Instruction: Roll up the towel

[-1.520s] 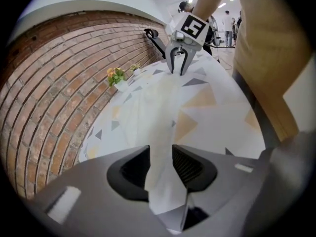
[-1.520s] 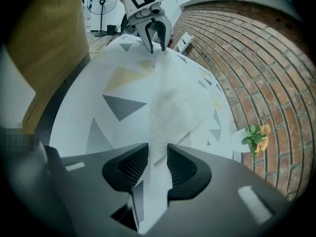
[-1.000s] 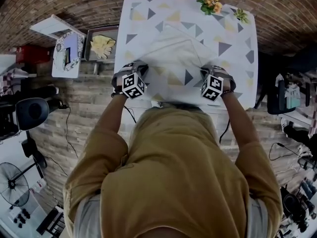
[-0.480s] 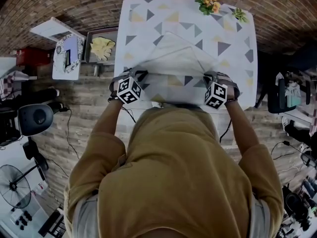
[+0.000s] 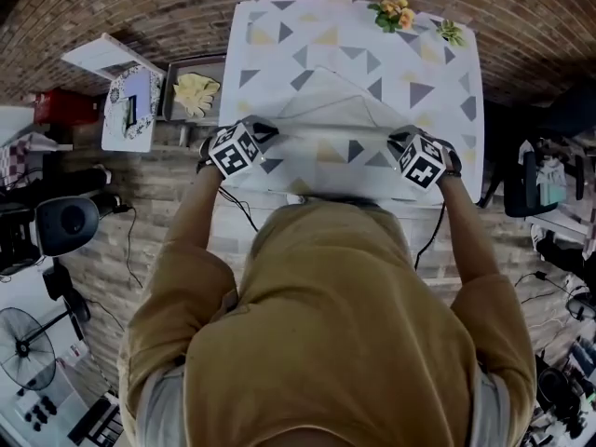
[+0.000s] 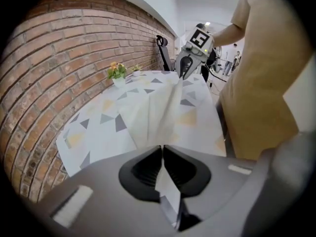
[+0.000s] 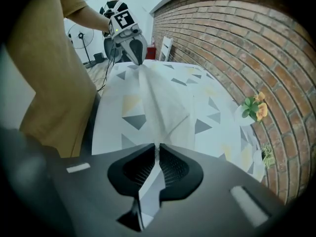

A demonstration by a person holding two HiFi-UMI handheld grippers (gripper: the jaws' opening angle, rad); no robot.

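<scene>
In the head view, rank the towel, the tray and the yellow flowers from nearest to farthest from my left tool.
1. towel: pinched in the left tool, at the table's near edge.
2. tray: just off the table's left side, holding something yellow.
3. yellow flowers: on the table's far edge, right of centre.

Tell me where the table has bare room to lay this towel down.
Bare: the table at its far left corner, and the strip between the towel and the table's right edge. Crowded: the far right corner, with the flower pot and small plant, and the near edge, where the left gripper and right gripper clamp the towel.
</scene>
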